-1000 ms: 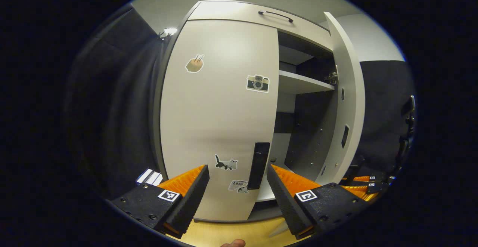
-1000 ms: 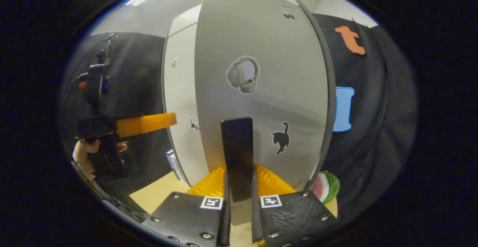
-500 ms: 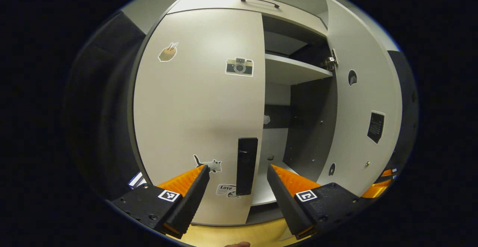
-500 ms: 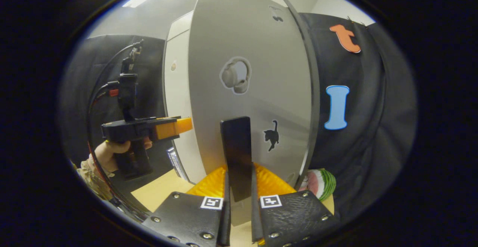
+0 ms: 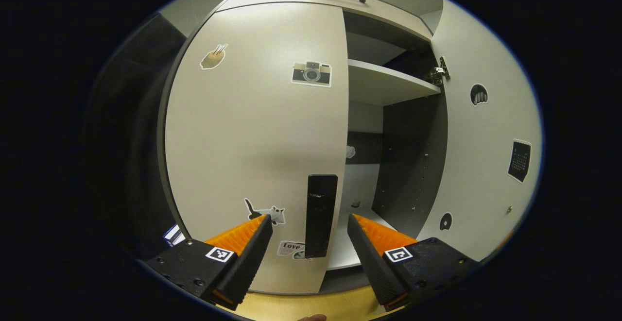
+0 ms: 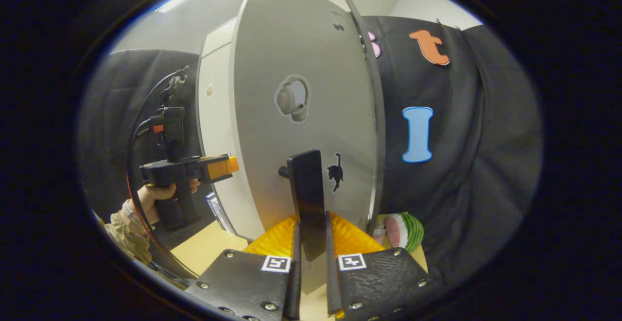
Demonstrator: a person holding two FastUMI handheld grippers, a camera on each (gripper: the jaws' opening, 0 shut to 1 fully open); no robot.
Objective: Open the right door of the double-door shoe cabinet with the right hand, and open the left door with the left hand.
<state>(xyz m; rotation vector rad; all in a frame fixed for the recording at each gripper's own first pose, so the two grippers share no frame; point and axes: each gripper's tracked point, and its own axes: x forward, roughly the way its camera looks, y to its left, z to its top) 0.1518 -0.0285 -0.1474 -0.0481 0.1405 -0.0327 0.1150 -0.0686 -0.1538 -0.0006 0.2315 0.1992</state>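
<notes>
Right gripper (image 6: 311, 258) pinches the black bar handle (image 6: 307, 199) of the swung-out pale grey right door (image 6: 301, 68). Left gripper (image 5: 308, 241), spread, straddles the closed left door's black handle (image 5: 319, 214). Rigid hinged panel, likely light; grip mid-handle.

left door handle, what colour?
Black: the left door handle is a flat vertical bar on the pale grey door, clearest in the left gripper view.

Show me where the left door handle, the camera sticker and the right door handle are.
left door handle (image 5: 320, 214), left gripper view, middle of the black bar.
camera sticker (image 5: 311, 74), left gripper view, on its lens.
right door handle (image 6: 307, 190), right gripper view, upper part of the black bar.
</notes>
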